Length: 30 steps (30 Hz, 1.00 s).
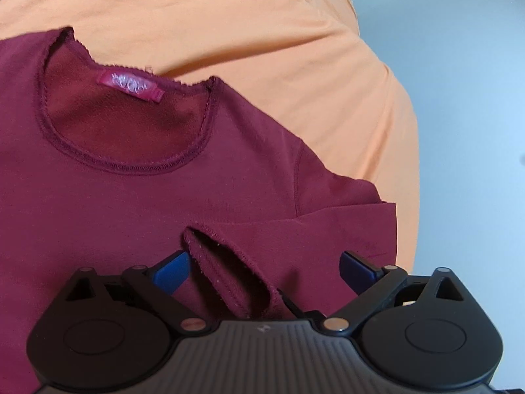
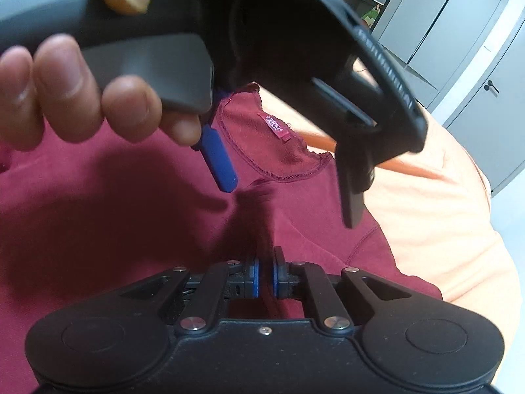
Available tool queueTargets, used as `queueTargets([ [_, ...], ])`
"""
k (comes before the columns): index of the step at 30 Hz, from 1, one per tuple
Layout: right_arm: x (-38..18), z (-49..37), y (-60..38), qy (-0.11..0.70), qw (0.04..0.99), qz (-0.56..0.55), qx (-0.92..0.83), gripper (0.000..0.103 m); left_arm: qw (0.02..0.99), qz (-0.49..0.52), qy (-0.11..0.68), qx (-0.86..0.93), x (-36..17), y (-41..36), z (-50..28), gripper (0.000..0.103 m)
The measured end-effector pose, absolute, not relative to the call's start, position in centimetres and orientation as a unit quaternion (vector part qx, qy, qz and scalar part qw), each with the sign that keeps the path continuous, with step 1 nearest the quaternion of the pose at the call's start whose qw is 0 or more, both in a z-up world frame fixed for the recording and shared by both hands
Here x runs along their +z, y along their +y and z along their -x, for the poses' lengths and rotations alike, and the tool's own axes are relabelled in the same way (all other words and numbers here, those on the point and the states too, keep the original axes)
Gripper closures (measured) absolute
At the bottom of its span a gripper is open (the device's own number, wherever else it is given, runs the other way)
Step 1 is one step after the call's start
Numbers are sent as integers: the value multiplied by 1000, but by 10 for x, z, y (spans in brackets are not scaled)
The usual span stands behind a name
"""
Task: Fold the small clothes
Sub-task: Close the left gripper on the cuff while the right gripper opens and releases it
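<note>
Left gripper: jaws stand wide, their blue pads apart on either side of a sleeve cuff; the pads do not press the cuff, which lies folded across the chest of the shirt. Right gripper: jaws narrow, nearly closed, with a strip of maroon cloth running up between the pads; whether the pads actually pinch it cannot be told, as that cloth is blurred. Ahead of the left jaws, the shirt lies spread flat, front up, its round neckline and a pink label beyond the cuff. To the right of those jaws a shoulder seam runs down to the folded sleeve. The shirt rests on an orange sheet, which extends past the collar and off to the right. In the right wrist view, the left gripper hangs just above and ahead of the right jaws, over the shirt, held by a hand whose fingers wrap its grey handle. Past the sheet to the right stand grey cabinets. A pale floor shows right of the sheet in the left wrist view.
</note>
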State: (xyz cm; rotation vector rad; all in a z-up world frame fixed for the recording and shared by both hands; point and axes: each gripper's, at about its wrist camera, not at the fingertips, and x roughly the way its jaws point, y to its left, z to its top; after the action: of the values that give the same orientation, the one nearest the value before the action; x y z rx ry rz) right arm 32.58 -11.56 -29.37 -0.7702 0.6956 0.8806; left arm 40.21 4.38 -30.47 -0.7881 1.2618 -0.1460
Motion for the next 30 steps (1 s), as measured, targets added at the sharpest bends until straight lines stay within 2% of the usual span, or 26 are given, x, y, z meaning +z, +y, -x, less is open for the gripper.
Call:
queueTargets([
  [5,-294,-327,-119,321,779,358,402,95,706,410,573,-66,-316,45,-399,11],
  [7,-294,-327,-119,322,781,356,400,94,701,425,570,-65,-319,47,-396,21],
  [10,-296,-331,-114,325,781,354,399,94,699,417,577,-61,-324,45,-396,49],
  [12,-299,-334,-115,326,783,352,397,94,698,410,583,-64,-326,42,-397,81],
  [14,-301,-341,-115,328,786,348,392,94,703,401,584,-59,-327,41,-397,87],
  [15,-302,-345,-116,330,787,345,391,93,707,400,581,-57,-327,41,-397,94],
  [21,-304,-356,-121,344,795,321,384,81,738,394,546,-31,-311,61,-392,98],
  [23,-297,-364,-129,360,802,284,383,78,760,371,533,-23,-295,74,-390,98],
  [27,-282,-385,-161,387,821,204,367,63,809,298,507,-7,-264,104,-380,98],
  [30,-269,-409,-194,406,835,138,345,58,817,285,501,24,-258,134,-371,98],
])
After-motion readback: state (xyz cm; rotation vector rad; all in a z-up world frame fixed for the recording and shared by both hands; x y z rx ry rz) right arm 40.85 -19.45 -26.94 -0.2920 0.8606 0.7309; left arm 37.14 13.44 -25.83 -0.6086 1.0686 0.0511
